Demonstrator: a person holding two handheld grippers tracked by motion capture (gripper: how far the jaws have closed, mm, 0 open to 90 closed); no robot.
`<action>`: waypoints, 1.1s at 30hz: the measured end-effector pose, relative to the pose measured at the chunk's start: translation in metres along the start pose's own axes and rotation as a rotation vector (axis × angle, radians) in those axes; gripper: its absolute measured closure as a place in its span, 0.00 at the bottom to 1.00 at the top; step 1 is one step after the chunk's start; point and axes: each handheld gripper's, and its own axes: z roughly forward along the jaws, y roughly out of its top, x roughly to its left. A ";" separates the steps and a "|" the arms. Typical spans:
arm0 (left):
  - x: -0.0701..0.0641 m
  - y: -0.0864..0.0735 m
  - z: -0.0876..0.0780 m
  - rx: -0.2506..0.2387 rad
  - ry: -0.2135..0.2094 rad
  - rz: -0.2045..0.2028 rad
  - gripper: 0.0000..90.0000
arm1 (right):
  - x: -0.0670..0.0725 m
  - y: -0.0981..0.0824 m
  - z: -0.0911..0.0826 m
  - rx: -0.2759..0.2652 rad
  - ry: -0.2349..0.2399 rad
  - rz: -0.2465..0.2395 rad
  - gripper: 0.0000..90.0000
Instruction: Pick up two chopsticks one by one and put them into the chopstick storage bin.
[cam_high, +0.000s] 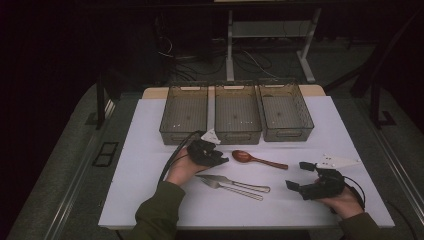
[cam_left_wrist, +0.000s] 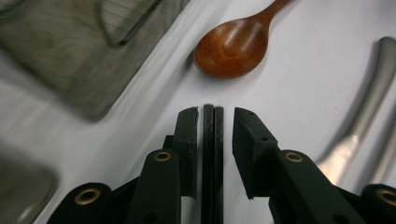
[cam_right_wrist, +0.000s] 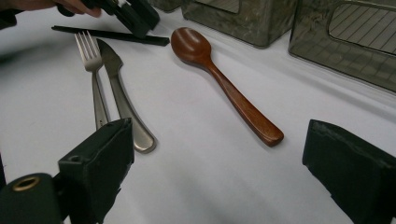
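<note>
Item: 2 black chopsticks (cam_left_wrist: 212, 154), flat on worktop, left of centre, beside wooden spoon (cam_left_wrist: 233, 46). Likely light, stiff, slick; take hold mid-length. Left tool (cam_left_wrist: 215, 113): narrow, straddling them, not pinching. Right tool (cam_right_wrist: 219, 130): wide, empty.

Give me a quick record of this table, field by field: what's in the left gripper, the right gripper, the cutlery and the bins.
left gripper: jaws astride a pair of black chopsticks, small gaps either side
right gripper: open, holding nothing
wooden spoon: flat on the table, between the grippers
fork and knife: side by side
bins: three in a row
</note>
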 end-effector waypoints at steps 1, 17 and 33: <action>0.000 -0.003 -0.006 -0.012 0.004 -0.015 0.77 | 0.000 0.000 0.000 0.000 0.001 0.000 0.09; -0.006 -0.067 -0.069 -0.070 0.088 -0.106 0.87 | 0.002 0.000 0.000 0.002 -0.001 -0.003 0.09; -0.007 -0.074 -0.056 0.000 0.068 -0.061 0.90 | 0.002 0.000 0.000 0.003 0.000 -0.002 0.09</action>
